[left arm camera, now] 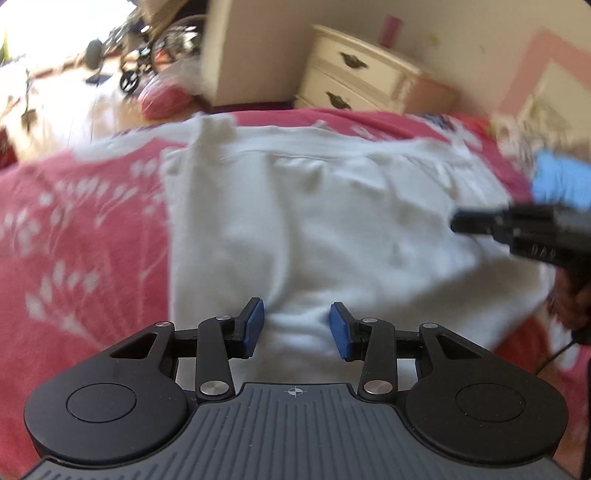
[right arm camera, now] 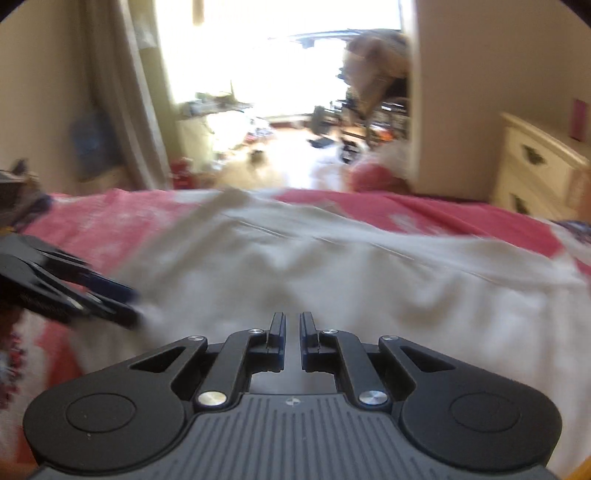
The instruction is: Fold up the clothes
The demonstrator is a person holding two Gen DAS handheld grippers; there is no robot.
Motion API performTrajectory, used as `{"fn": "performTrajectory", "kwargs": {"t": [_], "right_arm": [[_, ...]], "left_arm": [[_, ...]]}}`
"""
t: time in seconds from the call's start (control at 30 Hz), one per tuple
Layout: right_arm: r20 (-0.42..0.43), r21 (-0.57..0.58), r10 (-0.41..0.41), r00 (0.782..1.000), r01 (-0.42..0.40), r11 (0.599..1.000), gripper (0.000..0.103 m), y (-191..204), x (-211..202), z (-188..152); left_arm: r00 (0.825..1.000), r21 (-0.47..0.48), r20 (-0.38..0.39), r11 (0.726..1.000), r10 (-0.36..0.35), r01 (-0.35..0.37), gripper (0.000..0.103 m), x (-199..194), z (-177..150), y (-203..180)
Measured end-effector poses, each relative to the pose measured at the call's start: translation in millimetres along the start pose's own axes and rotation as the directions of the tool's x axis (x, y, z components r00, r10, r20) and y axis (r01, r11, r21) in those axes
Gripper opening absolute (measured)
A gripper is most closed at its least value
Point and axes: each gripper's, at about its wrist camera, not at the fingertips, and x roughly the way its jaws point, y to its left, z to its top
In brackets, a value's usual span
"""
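I hold two hand-held grippers over one white cotton garment [left arm camera: 314, 221] that lies spread flat on the bed, on one pink bedspread with a white leafy print [left arm camera: 81, 236]. My left hand-held gripper [left arm camera: 297, 328] hangs above the near edge of the garment with its two blue pads [left arm camera: 255, 328] spread apart and only white cloth showing in the gap below them; whether the pads touch the fabric I cannot tell. My right hand-held gripper [right arm camera: 292, 339] has its two fingers drawn almost together, a thin slit left between them, and nothing pinched in that slit that I can see; it points across the middle of the same garment [right arm camera: 332, 280]. From the left wrist camera the right gripper [left arm camera: 480, 225] shows as a blurred black shape reaching in over the garment's right side, with something pale blue [left arm camera: 561, 181] just behind it that is too blurred to name. From the right wrist camera the left gripper [right arm camera: 110, 299] shows blurred at the garment's left edge. Beyond the bed stands one cream wooden nightstand [left arm camera: 354, 74] with two drawers, each bearing one dark metal handle, and one pink upright object [left arm camera: 389, 29] on its top. One red rounded cushion [left arm camera: 166, 99] lies on the floor near the open doorway, where one wheeled frame [left arm camera: 155, 48] stands in bright light.
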Motion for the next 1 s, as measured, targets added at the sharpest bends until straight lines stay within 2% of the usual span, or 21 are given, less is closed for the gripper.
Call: {"fn": "performTrajectory", "kwargs": {"t": [0.07, 0.2, 0.33, 0.43, 0.5, 0.53, 0.73, 0.9, 1.0], "right_arm": [[-0.017, 0.070, -0.049, 0.999, 0.050, 0.996, 0.008, -20.9, -0.4, -4.5], [0.019, 0.152, -0.086, 0.996, 0.082, 0.985, 0.008, -47.9, -13.2, -1.9], [0.035, 0.151, -0.079, 0.996, 0.072, 0.986, 0.008, -55.0, -10.7, 3.6], [-0.007, 0.154, -0.091, 0.996, 0.091, 0.984, 0.008, -61.0, 11.1, 1.2], [-0.060, 0.124, -0.106, 0.993, 0.113, 0.986, 0.007, -62.5, 27.8, -3.3], [-0.058, 0.111, -0.107, 0.993, 0.113, 0.987, 0.007, -61.1, 26.1, -0.7], [0.029, 0.111, -0.148, 0.989, 0.144, 0.983, 0.008, -71.9, 3.3, 18.8], [-0.049, 0.189, -0.186, 0.981, 0.192, 0.963, 0.007, -106.3, 29.7, 6.2], [-0.032, 0.185, -0.193, 0.981, 0.196, 0.963, 0.008, -108.0, 20.6, 11.3]], "left_arm": [[1.000, -0.043, 0.006, 0.999, 0.000, 0.000, 0.039, -3.2, -0.7, 8.9], [1.000, -0.025, 0.020, 0.999, 0.023, -0.022, 0.039, -10.6, 8.1, 2.0], [0.999, 0.028, 0.046, 1.000, 0.001, -0.002, 0.040, -7.2, 23.3, -9.3], [0.997, 0.040, 0.024, 0.997, 0.069, -0.069, 0.040, 13.8, 31.2, -9.2], [0.995, 0.005, 0.008, 0.995, 0.096, -0.096, 0.040, 22.9, 32.3, -0.3], [0.995, -0.016, 0.006, 0.995, 0.097, -0.097, 0.040, 24.7, 33.2, 4.0], [0.991, 0.059, 0.080, 0.992, 0.109, -0.113, 0.040, 18.3, 52.6, -1.8], [0.978, -0.009, 0.059, 0.980, 0.199, -0.198, 0.042, 54.6, 60.9, 18.8], [0.980, -0.049, 0.087, 0.983, 0.182, -0.178, 0.042, 46.8, 62.4, 21.2]]}}
